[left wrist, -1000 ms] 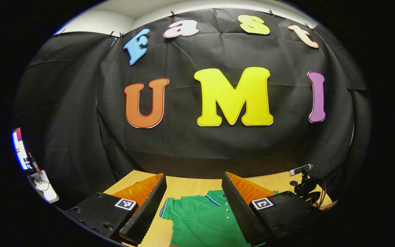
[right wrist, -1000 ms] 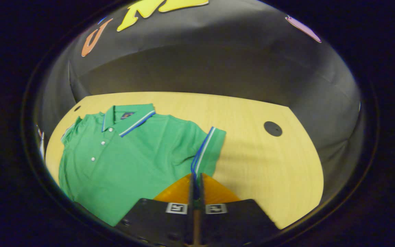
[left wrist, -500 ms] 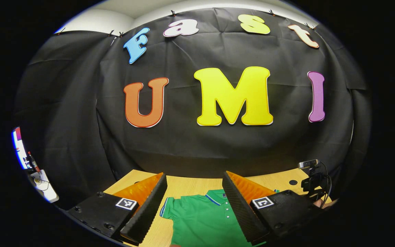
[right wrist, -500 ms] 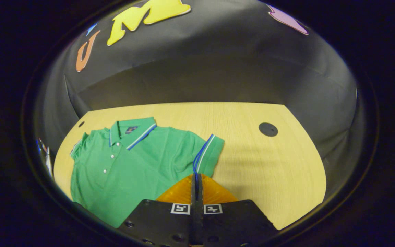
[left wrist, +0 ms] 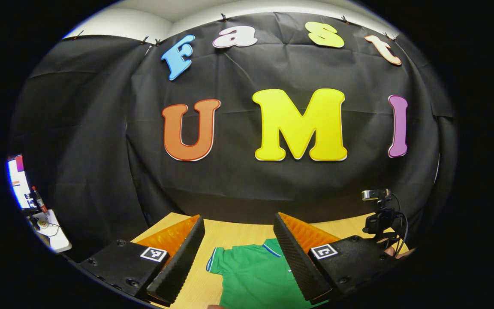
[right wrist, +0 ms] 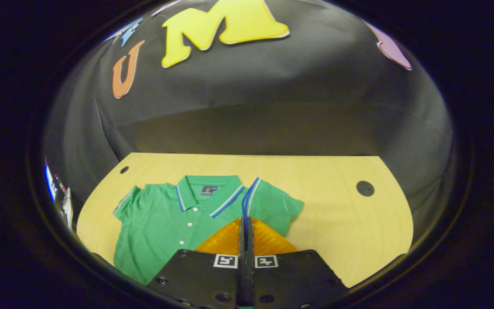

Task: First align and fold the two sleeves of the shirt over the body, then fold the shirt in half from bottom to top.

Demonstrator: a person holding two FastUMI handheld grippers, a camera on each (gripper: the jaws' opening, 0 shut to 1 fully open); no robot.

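Green polo shirt (right wrist: 165, 223) lying face up on the wooden worktop (right wrist: 337, 214), collar toward the booth wall, buttons showing down the placket. Right tool (right wrist: 245, 225) clamped shut on the striped cuff of one sleeve (right wrist: 268, 206), the blue-and-white trim rising from between the closed fingers and the sleeve lifted and drawn in close to the collar (right wrist: 206, 193). Ahead of the tool and off to its left, the other sleeve (right wrist: 129, 201) spread out flat, not folded. Left tool (left wrist: 238, 253) held above the worktop with fingers wide apart, gripping nothing; between them, below and ahead, the shirt's collar end and one flat sleeve (left wrist: 215, 264). Beyond it to the right, the other tool's camera mount (left wrist: 380, 214) in view. Judged by the layout: first sleeve fold under way, not yet laid down and released; second sleeve untouched; lower body of the shirt hidden behind the right tool, so hem condition impossible to tell, though the bottom-to-top fold looks not yet begun. Most of the task left to do.
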